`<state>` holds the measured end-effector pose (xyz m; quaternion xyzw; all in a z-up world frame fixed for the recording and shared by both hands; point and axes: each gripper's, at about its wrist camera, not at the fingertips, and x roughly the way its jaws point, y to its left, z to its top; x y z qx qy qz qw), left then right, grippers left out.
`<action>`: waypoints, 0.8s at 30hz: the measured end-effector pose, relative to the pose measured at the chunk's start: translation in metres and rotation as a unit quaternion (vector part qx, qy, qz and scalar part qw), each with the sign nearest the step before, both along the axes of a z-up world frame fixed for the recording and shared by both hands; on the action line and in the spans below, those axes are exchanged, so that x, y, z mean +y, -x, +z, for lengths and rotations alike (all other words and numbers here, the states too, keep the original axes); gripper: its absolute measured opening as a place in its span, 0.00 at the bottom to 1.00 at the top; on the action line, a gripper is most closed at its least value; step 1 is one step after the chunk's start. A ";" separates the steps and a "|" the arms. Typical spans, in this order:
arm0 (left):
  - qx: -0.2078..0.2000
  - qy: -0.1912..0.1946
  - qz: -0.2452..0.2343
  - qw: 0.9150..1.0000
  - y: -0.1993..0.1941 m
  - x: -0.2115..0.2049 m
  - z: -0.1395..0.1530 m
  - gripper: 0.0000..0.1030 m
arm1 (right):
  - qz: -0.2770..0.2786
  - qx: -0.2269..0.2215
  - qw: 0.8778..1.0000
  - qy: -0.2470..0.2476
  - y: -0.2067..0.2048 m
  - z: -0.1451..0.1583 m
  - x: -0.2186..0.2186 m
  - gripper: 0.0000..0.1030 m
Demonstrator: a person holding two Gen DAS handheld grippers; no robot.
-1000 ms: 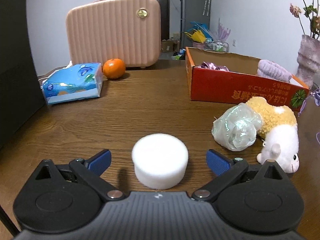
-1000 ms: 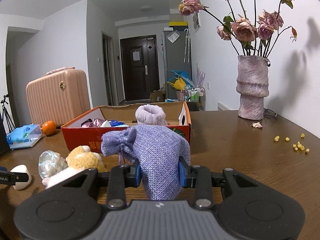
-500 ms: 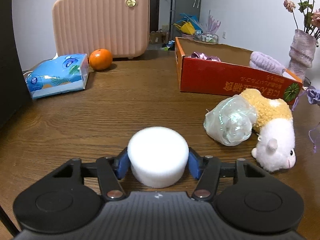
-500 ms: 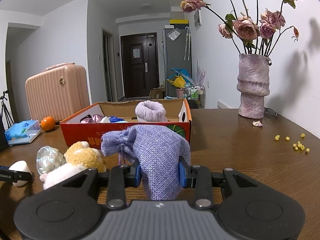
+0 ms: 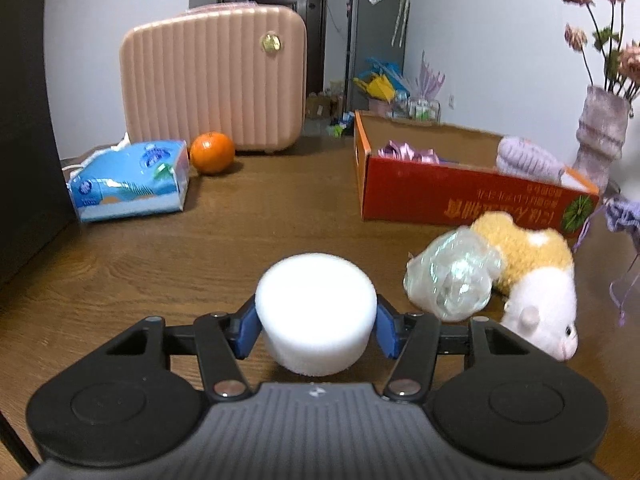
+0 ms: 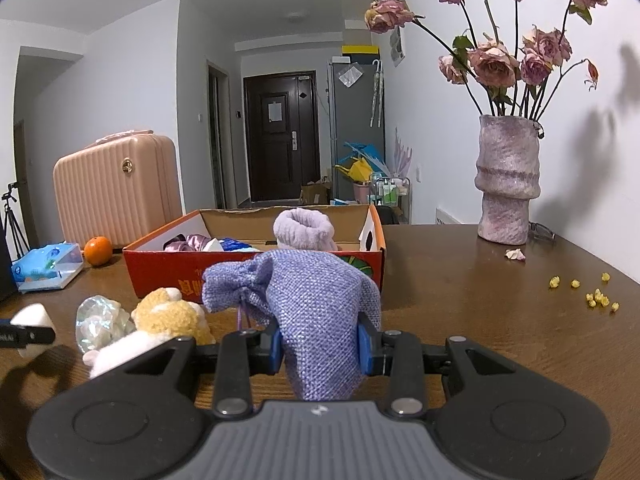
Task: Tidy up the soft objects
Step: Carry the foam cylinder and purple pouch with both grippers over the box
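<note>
Box (image 5: 460, 200), red cardboard, lies ahead and to the right of my left gripper (image 5: 316, 330), whose jaws have just closed onto the white sponge (image 5: 316, 312), while my right gripper (image 6: 320, 346), clamping the purple pouch (image 6: 316, 312), sits nearer it.

White round foam puck (image 5: 316, 308), upright; purple woven drawstring pouch (image 6: 316, 312), bunched.

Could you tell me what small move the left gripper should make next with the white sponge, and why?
Probably lift it a little off the table. The left gripper has just been closing, and its blue pads now press both sides of the white sponge, so the grasp looks set. The red cardboard box, already holding soft items, sits ahead to the right, a likely destination.
</note>
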<state>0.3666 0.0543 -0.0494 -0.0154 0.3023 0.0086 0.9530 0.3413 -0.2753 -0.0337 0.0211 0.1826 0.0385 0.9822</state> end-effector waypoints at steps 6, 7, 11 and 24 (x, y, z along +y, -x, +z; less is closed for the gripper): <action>-0.029 0.021 0.011 0.999 0.007 0.002 0.014 0.56 | 0.001 -0.008 1.000 0.002 0.001 0.003 0.004 0.33; -0.031 0.025 0.011 0.999 0.007 0.001 0.016 0.56 | 0.004 -0.011 1.000 0.002 0.001 0.004 0.005 0.33; -0.045 0.036 0.008 0.998 0.012 -0.004 0.024 0.56 | 0.010 -0.022 1.000 0.007 0.002 0.009 0.009 0.33; -0.084 0.048 -0.008 0.995 0.020 -0.029 0.051 0.56 | 0.018 -0.046 0.999 0.010 -0.003 0.027 0.021 0.33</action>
